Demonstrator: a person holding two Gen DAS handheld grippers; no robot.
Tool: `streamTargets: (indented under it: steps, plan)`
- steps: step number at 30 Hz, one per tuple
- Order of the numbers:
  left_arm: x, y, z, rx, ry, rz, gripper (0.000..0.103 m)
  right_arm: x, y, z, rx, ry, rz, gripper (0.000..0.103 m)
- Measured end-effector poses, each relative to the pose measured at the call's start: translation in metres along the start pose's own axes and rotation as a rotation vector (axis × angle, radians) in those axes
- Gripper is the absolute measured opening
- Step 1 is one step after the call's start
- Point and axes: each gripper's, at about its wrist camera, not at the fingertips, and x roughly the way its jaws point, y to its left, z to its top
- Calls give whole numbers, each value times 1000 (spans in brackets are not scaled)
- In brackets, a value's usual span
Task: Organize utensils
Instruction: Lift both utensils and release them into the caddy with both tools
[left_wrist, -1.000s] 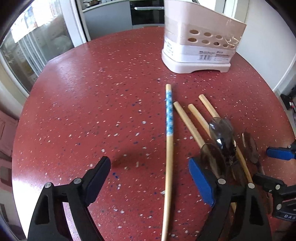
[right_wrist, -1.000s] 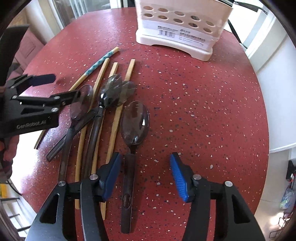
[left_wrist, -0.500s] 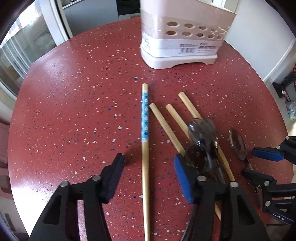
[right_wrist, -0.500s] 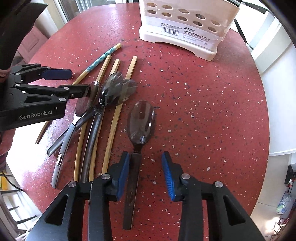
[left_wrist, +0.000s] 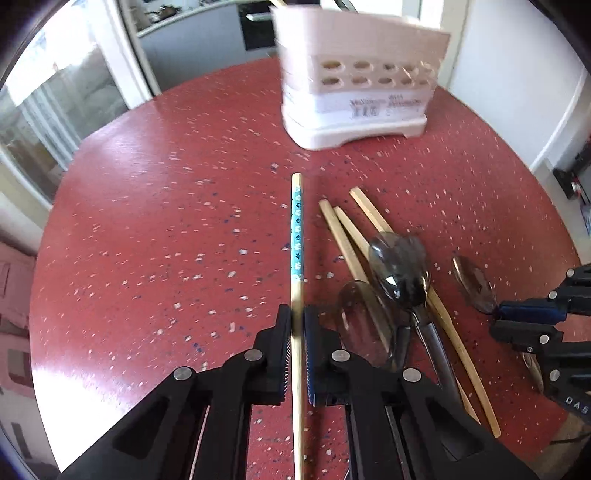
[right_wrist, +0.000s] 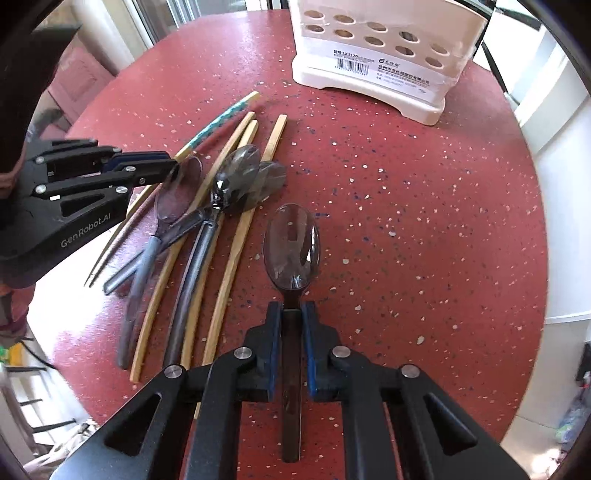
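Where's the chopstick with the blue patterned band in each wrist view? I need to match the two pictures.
Left wrist: blue-banded chopstick runs up the centre, clamped in the left gripper.
Right wrist: upper left, slanting out past the left gripper toward the holder.
Shared landmark: the white utensil holder at the table's far edge.

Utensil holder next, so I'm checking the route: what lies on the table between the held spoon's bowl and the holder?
Nothing: bare red table separates the spoon from the utensil holder, clearest in the right wrist view.
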Motion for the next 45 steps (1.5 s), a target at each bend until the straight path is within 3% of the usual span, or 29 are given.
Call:
streamTargets:
  steps: [7,15,25,37,45]
  plan:
    - [-45,21,-13,-138,-145,-19,37,-26,-26,-13,53,-87,82,13]
    - [-104,31,-4,-206,-313,-68,37,-73,-60,-7,103,-240,172,13]
    - [-153,22,60,-276,-531,-124,37,-122,-78,31,149,-448,184,13]
    - [-137,29,161,-343,-675,-144,37,-156,-105,103,183,-641,184,13]
    - [-112,28,206,-346,-756,-115,37,-146,-123,156,197,-746,183,13]
